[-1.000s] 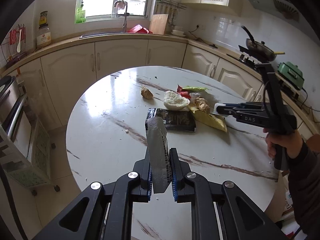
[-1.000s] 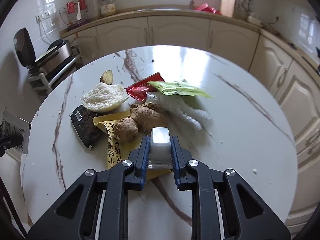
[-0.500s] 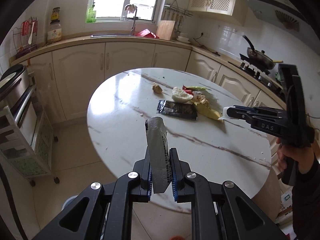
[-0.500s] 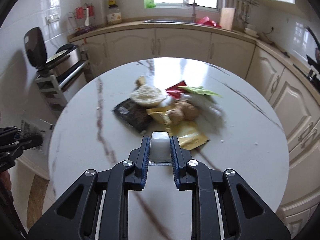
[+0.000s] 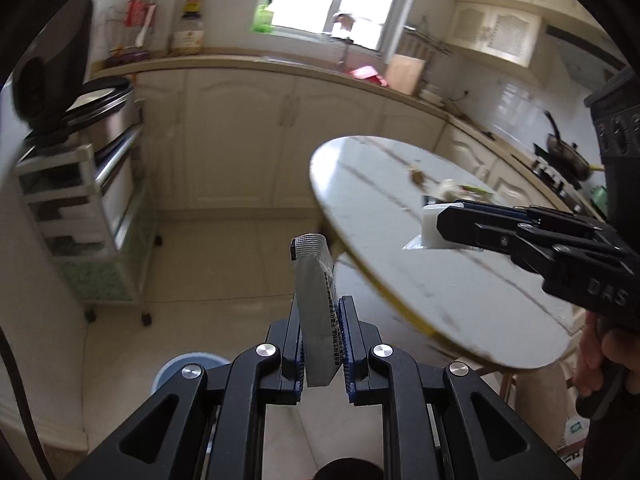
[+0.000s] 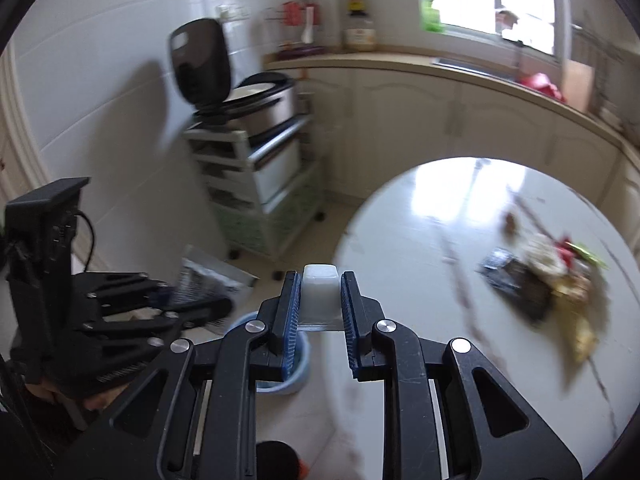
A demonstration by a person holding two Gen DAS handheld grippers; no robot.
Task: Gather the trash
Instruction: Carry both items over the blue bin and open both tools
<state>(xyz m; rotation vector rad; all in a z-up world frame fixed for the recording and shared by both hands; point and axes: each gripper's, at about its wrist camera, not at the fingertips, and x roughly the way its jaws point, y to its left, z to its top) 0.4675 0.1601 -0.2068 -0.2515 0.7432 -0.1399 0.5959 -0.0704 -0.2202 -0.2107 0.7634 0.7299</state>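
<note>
My left gripper (image 5: 322, 344) is shut on a silver wrapper (image 5: 316, 300) and holds it upright over the floor, left of the table. It also shows in the right wrist view (image 6: 208, 280). My right gripper (image 6: 320, 316) is shut on a small white plastic cup (image 6: 319, 292), held near the table's left edge; the cup also shows in the left wrist view (image 5: 434, 226). A blue bin (image 5: 188, 364) stands on the floor below both grippers and shows in the right wrist view (image 6: 298, 364). More trash (image 6: 548, 268) lies in a pile on the round marble table (image 6: 420, 240).
A wheeled cart with a rice cooker (image 6: 256, 100) stands against the left wall. Cream cabinets (image 5: 240, 140) and a counter with a sink run along the back. A stove with a pan (image 5: 564, 152) is at far right. Tiled floor (image 5: 224, 260) lies between cart and table.
Both grippers have swung left, away from the table's middle toward the floor beside it, still holding the wrapper and the cup. The blue bin has come into view.
</note>
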